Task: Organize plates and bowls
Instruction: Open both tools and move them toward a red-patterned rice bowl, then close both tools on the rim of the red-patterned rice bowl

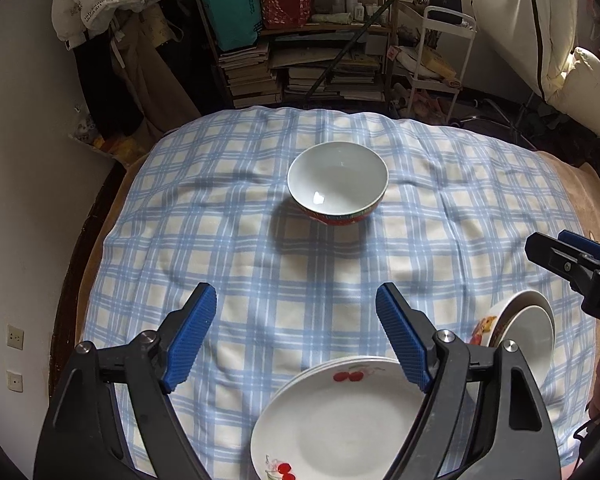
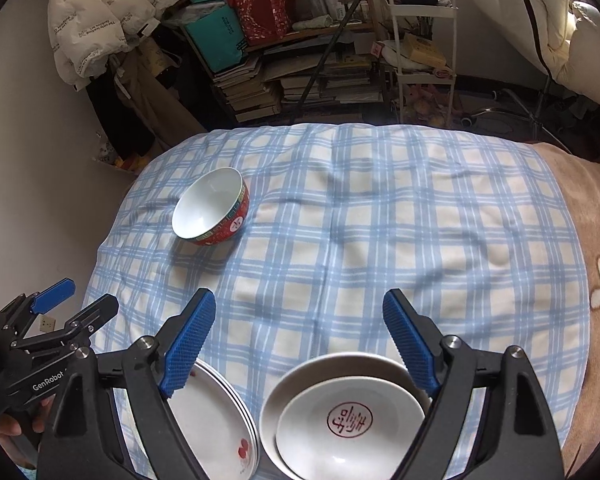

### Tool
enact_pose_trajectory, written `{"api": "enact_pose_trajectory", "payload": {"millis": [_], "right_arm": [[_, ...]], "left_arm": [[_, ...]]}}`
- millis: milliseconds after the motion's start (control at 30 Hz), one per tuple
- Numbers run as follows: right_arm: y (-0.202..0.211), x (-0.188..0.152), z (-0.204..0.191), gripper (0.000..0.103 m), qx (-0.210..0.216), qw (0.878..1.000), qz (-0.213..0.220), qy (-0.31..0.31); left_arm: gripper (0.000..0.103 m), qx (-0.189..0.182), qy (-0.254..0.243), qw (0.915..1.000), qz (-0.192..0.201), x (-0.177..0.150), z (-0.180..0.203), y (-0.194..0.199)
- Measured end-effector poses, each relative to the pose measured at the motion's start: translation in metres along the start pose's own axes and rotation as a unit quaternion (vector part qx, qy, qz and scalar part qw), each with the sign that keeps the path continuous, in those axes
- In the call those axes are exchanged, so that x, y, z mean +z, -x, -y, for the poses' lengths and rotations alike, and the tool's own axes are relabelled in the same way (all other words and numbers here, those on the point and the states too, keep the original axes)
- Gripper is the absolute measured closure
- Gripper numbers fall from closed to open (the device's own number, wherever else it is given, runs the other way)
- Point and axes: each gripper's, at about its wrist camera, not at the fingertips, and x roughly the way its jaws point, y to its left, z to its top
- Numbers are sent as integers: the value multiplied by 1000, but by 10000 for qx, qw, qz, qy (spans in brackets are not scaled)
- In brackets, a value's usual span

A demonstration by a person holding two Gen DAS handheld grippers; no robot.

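A white bowl with a red patterned outside (image 1: 337,181) (image 2: 211,206) stands alone on the blue checked cloth (image 1: 300,260) (image 2: 360,220). A stack of white plates with cherry prints (image 1: 340,416) (image 2: 216,420) lies at the near edge. Beside it on the right stand nested white bowls (image 1: 528,332) (image 2: 348,408), the inner one with a red seal mark. My left gripper (image 1: 296,308) is open and empty above the plates. My right gripper (image 2: 298,312) is open and empty above the nested bowls; it also shows in the left wrist view (image 1: 568,260).
The cloth covers a table whose brown blanket (image 2: 596,280) shows at the right. Behind the table stand shelves of books (image 1: 300,72), a white trolley (image 2: 424,48) and hanging coats (image 2: 96,20). A wall (image 1: 20,200) is at the left.
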Motion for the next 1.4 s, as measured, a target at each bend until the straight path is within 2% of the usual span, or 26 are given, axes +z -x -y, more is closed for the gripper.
{"api": "enact_pose_trajectory", "payload": {"millis": [167,467,667,767,933,967,1033,1100,1133,1167,1233,1300,1333,1367,1400], "right_arm": [[-30,22,-12,13,24,9998,-180,97],[-76,64,-24,13,13,9995,-324,55],[-105,84,-36,13,-4,9985,-531,159],[-120,91,-43,13,31,9975,-670,225],[-144,96,-49,13,-98,9958,-896,183],[-148,96,-50,15,-74,9954,-937,178],[-155,96,-52,21,-55,9945,-1026,201],[-162,96,-56,24,-98,9930,-1140,293],[-165,96,-57,28,-84,9923,-1193,328],[-167,96,-58,37,-50,9917,-1241,342],[-172,95,-60,48,-9,9903,-1345,349],[-176,93,-61,61,24,9894,-1410,339],[-177,92,-62,70,115,9891,-1440,303],[-178,92,-62,77,213,9886,-1468,252],[-180,91,-62,79,296,9881,-1495,210]], "left_arm": [[22,191,32,9998,75,23,-13,-25],[22,151,220,9991,-317,63,-46,-87],[22,22,407,9978,-531,77,-59,-117],[22,-174,502,9963,-672,84,-61,-132],[23,-247,351,9959,-802,95,-52,-152],[24,-274,322,9956,-835,96,-51,-156],[40,-362,309,9944,-946,98,-48,-164],[53,-516,230,9932,-1016,99,-46,-171],[56,-565,169,9927,-1050,99,-44,-174],[57,-588,131,9924,-1072,99,-42,-177],[71,-720,103,9911,-1115,99,-39,-182],[80,-925,234,9881,-1207,97,-39,-187],[86,-1042,340,9863,-1232,96,-40,-189],[89,-1121,424,9846,-1276,94,-40,-191],[93,-1169,485,9832,-1318,93,-39,-193]]}}
